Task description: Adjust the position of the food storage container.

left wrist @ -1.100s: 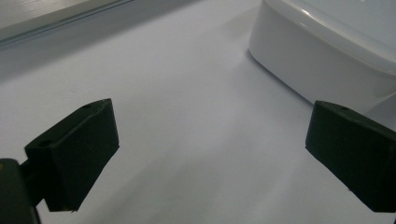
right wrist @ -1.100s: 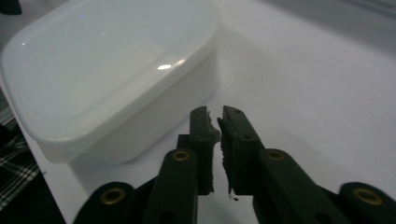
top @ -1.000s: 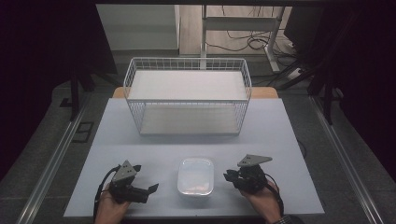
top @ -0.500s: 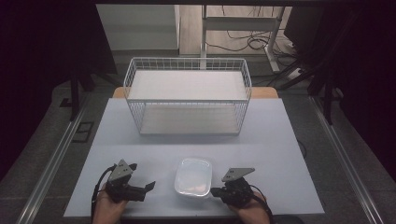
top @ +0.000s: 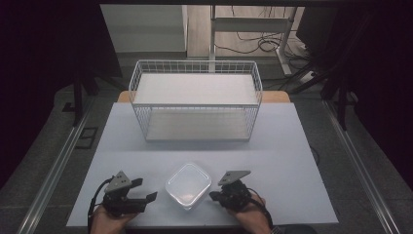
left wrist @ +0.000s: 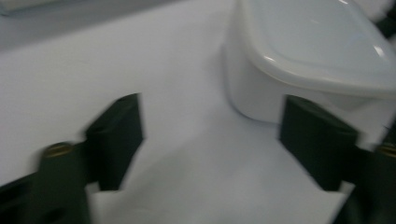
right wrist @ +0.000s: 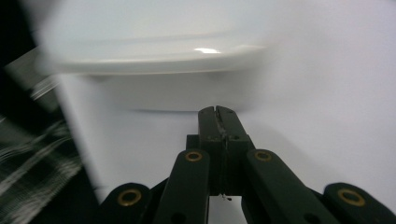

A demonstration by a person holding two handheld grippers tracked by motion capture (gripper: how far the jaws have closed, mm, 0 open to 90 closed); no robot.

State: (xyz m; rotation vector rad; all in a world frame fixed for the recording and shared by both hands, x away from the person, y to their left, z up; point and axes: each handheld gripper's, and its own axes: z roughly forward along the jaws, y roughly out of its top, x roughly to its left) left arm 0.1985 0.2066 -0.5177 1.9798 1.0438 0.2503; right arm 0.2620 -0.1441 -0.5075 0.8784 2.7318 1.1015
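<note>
Two grippers sit on either side of a white box with a lid, near the front of the table.

The white lidded box [top: 188, 185] rests on the pale table [top: 292, 161], between the two grippers and well apart from the wire basket [top: 196, 105] farther back. The left gripper [top: 148, 197] is just beside the box's left side. Its jaws have just been closing a bit, but they are apart and nothing is pinched between them; in the left gripper view one finger [left wrist: 317, 140] is right by the box [left wrist: 308, 56] wall, and the blur makes it hard to say if it touches. The right gripper [top: 213, 196] is pressed tight with nothing in it, its tip [right wrist: 218, 114] close up to the box [right wrist: 154, 60] side.
</note>
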